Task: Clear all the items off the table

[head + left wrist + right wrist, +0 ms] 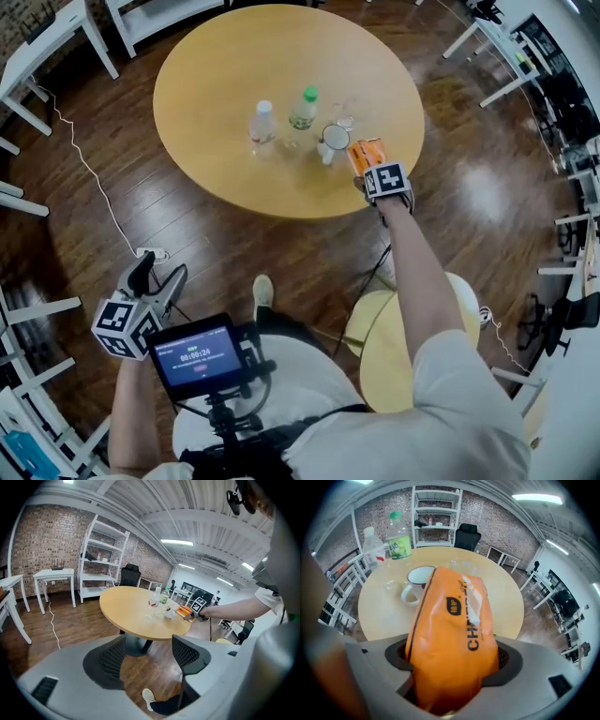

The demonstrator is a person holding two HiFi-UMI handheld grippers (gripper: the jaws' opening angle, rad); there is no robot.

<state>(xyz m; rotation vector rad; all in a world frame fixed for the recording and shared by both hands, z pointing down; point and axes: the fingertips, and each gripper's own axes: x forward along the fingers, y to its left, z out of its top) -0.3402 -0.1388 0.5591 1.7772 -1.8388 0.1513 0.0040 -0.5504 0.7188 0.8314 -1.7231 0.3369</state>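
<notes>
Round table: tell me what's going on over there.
A person with a gripper in each hand is clearing the round table. The right gripper is shut on an orange snack bag at the table's near edge. The left gripper is open and empty, low beside the person, off the table. A white-capped bottle, a green-capped bottle and a white mug stand on the tabletop.

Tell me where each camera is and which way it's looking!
Head view: on the person's head, looking steeply down at the round table; shows the right arm, the left gripper and the right gripper.
Left gripper view: on the left gripper, back from the table, looking across at it; shows its open, empty jaws and a shoe.
Right gripper view: on the right gripper, looking over the tabletop; shows its jaws shut on the orange bag.
Shared: all see the table, mug, white-capped bottle and green-capped bottle.
</notes>
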